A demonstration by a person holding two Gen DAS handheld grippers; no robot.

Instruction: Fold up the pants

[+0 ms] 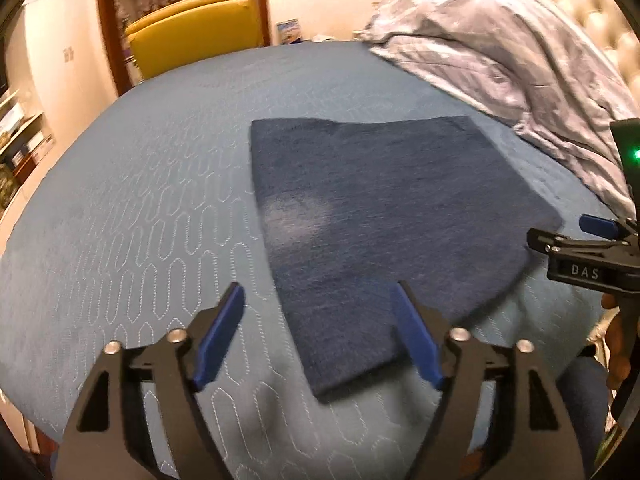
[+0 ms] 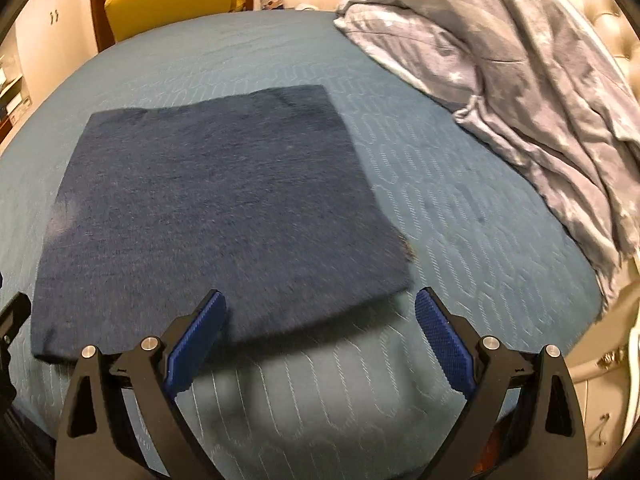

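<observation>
Left gripper [image 1: 318, 334] and right gripper [image 2: 320, 344] both have jaws wide, holding nothing, above the near bed edge. Folded pants [image 2: 216, 208] lie flat on blue quilted bed [image 2: 460, 208]. Beyond: crumpled gray blanket [image 2: 520, 60], yellow chair [image 1: 196, 28].

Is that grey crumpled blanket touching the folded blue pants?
Apart. The right wrist view shows a wide strip of bare bedspread between the blanket and the pants.

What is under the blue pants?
The folded pants lie flat on the blue quilted bedspread, which shows all around them. What sits directly beneath the cloth is covered, so I cannot tell. Both hand-held grippers are open above the near edge.
</observation>
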